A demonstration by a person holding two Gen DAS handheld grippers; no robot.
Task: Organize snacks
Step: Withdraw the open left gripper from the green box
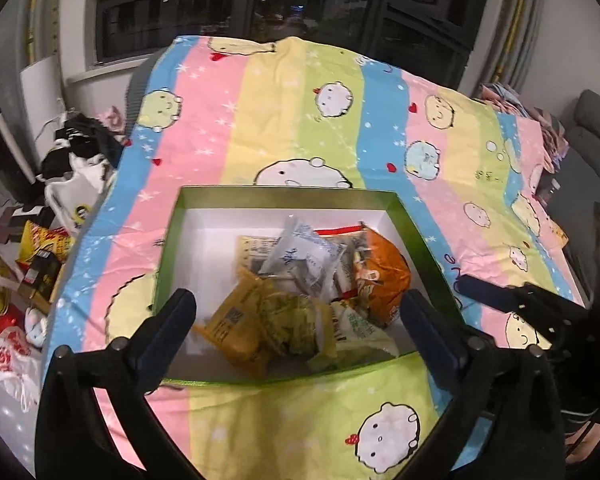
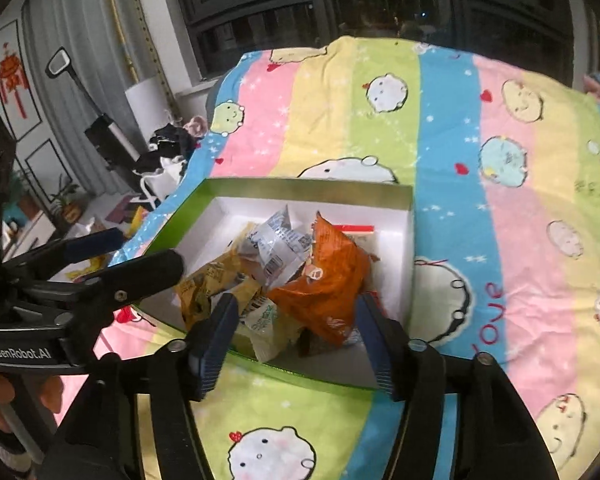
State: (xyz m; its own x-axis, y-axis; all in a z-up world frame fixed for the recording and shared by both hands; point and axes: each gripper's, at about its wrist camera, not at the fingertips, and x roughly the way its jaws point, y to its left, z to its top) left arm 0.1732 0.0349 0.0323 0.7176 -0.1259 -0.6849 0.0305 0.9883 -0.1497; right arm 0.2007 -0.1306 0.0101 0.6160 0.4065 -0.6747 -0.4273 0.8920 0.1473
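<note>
Snack-filled green box (image 1: 172,240) on striped sheet (image 1: 284,112), floor clutter (image 1: 32,264) leftward.

Your box (image 1: 168,256): green walls, white floor.
Your largest packet (image 2: 324,280): orange.
Your front packet (image 1: 236,320): mustard yellow.
Your bedsheet (image 1: 284,120): pink, yellow, green and blue stripes, round cartoon faces, red hearts.
Your gripper pads (image 2: 214,340): dark blue.

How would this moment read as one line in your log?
left tool: open, empty | right tool: open, empty | snacks: piled in green box | both hover over it
</note>
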